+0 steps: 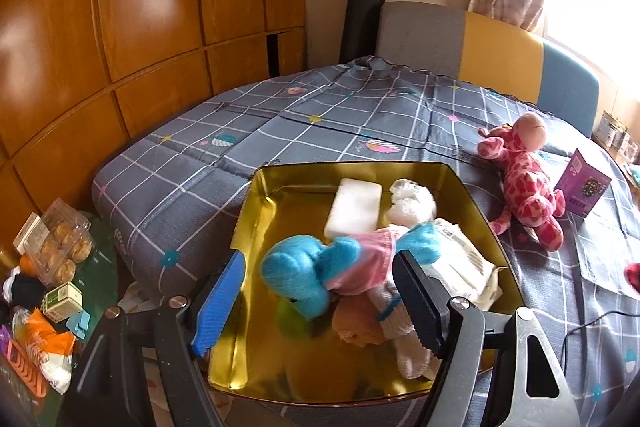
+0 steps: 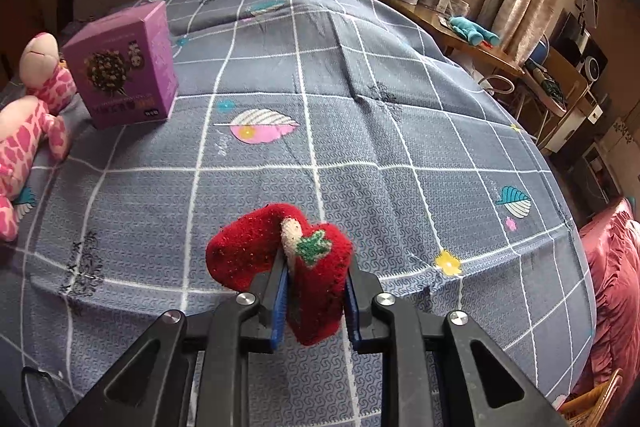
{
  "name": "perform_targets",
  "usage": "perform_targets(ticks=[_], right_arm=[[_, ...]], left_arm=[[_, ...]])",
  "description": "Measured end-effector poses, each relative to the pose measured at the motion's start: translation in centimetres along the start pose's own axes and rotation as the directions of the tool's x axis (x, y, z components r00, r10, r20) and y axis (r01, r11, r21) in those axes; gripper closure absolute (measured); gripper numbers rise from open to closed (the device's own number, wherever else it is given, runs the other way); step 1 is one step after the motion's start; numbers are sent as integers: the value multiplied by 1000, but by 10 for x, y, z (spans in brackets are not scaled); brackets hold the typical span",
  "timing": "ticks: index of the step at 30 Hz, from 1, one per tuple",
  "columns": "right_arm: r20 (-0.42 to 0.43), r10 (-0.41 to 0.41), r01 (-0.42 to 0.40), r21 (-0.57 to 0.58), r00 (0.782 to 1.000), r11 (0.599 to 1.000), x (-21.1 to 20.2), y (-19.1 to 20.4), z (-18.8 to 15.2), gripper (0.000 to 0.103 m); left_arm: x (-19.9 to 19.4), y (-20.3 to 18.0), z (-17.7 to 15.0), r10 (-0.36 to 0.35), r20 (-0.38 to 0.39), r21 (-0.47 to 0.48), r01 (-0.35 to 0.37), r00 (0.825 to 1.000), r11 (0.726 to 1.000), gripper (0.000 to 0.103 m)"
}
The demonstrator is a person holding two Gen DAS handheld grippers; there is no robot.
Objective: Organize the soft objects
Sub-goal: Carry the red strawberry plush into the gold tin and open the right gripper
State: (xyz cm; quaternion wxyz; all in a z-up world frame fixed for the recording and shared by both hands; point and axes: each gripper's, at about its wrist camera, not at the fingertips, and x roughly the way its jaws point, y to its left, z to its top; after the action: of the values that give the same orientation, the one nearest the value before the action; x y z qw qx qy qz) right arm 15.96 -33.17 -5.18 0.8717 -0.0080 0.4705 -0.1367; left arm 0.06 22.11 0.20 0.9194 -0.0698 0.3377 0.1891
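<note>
The right claw point(image 2: 316, 291) is clenched on a red fuzzy sock point(image 2: 280, 259), pinching it between its blue ribbed pads point(image 2: 282, 301). The sock is plush, flecked with tiny gold specks, with a cream cuff and a green knitted leaf patch on top; it bunches up out of the jaws and folds over to the claw's left. Beneath it lies the grey checked quilt point(image 2: 360, 131), a waffle-textured cloth with white grid lines.

Ahead and to the left of that claw stands a glossy purple cardboard box point(image 2: 120, 67), and further left sprawls a pink spotted plush giraffe point(image 2: 24, 123).

The left claw point(image 1: 316, 291) stands released above a shiny gold tin tray point(image 1: 256, 211). Just ahead of its pads lies a fluffy blue plush toy point(image 1: 296, 271) in a pink dress, beside a white foam block point(image 1: 354, 207) and a crinkled white packet point(image 1: 460, 259).
</note>
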Motion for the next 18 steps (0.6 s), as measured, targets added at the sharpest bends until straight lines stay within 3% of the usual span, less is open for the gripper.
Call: perform_targets(ticks=[4,8,13,18], right_arm=[[47,91,-90,-28,995,996,-27,22,-3,81],[91,215,-205,-104,972,973,-59,62,-3,81],[97,406,-372,-252,909,893,-100,134,-6,81],[29,569,-514,-395,822,761,-134,212,-23,81]], left_arm=[[2,9,-1,16,-5,-15,-16,1000,1000,26],[1,13,0,21,-2,-23,-21,1000,1000,26],[-2,13,1,18,8,-22,-17,1000,1000,24],[-6,15,4,18,17,-29,-18,1000,999,24]])
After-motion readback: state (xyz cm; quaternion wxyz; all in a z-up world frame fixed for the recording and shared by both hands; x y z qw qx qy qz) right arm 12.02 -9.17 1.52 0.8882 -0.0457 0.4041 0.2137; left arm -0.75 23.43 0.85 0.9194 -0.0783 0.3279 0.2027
